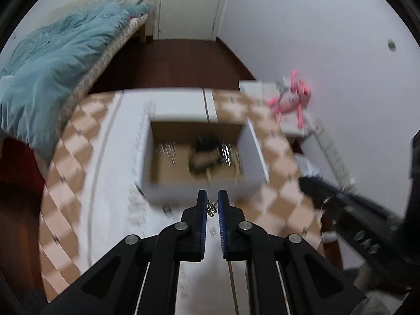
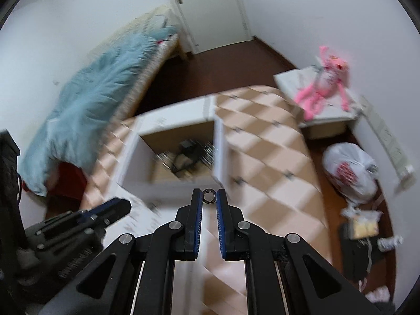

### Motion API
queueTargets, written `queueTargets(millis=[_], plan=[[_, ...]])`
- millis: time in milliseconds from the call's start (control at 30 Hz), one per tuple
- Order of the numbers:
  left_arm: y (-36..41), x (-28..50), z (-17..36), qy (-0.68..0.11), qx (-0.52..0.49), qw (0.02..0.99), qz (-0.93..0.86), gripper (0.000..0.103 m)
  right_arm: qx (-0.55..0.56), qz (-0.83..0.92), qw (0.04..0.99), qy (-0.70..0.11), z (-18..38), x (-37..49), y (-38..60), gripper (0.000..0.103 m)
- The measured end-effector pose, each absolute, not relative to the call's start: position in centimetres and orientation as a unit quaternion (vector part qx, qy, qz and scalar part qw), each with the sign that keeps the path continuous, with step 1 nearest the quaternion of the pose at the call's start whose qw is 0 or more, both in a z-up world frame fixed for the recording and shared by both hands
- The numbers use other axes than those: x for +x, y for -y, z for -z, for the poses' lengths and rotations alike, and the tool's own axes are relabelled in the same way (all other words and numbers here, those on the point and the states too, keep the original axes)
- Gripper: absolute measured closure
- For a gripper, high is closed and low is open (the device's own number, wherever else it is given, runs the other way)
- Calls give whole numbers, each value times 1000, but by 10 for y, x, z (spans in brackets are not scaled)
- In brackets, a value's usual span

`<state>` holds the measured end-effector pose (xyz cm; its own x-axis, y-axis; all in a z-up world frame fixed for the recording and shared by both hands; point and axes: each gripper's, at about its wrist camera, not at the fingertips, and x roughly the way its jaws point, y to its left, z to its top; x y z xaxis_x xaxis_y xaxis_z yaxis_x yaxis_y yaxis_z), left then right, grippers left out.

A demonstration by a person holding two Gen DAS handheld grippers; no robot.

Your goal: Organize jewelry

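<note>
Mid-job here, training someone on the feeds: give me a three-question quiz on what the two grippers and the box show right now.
1. True or false: the right gripper holds a dark ring between its fingertips.
2. Multiple choice: the small gold piece between the left gripper fingers is A) inside the box, B) outside the white box, at its near wall, C) on the bed.
3. Fill in: the pink plush toy sits on a ______ stand beside the checkered table.

Key: 1 true; 2 B; 3 white.
</note>
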<state>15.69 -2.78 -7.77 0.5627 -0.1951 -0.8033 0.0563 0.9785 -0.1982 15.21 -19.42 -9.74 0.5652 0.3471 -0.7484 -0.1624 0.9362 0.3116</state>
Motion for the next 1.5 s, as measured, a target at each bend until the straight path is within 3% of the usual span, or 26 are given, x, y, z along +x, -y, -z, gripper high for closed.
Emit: queueTargets(millis=[100,133,367,433,467,533,567,600,700,733,800,1067,1267,1300,1400,1500], plan=[[8,192,69,-474,-81,874,66,97,91,-167,863,-469,97,195,169,92],[4,201,71,-481,-84,870,64,97,89,-170,857,-479,100,205,163,103],[-13,250,108,-554,-107,823,66,94,45,-175,807,-562,133,256,134,102],[-13,255,114,-563,-82,821,48,91,35,-164,801,-574,139,261,134,98],[-13,256,115,-563,-74,822,42,85,32,-160,802,-575,140,260,135,95],[-13,254,116,-559,-55,827,28,47,19,-149,807,-571,140,258,139,65],[-16,255,117,-556,-52,829,24,12,13,-144,810,-569,139,257,139,57],[-17,253,115,-548,-48,835,18,2,6,-140,812,-566,138,256,140,44],[-22,249,113,-537,-33,843,-4,2,-17,-124,818,-562,137,254,139,34],[-24,247,112,-532,-26,846,-13,2,-26,-116,819,-561,137,253,138,21],[-26,243,108,-518,-16,855,-27,2,-40,-103,825,-555,136,250,136,9],[-38,208,94,-471,2,879,-74,2,-29,-85,851,-517,128,208,138,9],[-49,161,128,-475,7,871,-125,2,12,-111,855,-506,161,153,139,9],[-52,155,139,-484,7,865,-132,2,14,-116,852,-510,171,148,136,12],[-60,145,172,-512,5,847,-141,2,12,-134,845,-517,198,140,125,35],[-68,136,194,-528,0,836,-148,2,5,-147,846,-513,213,135,114,38]])
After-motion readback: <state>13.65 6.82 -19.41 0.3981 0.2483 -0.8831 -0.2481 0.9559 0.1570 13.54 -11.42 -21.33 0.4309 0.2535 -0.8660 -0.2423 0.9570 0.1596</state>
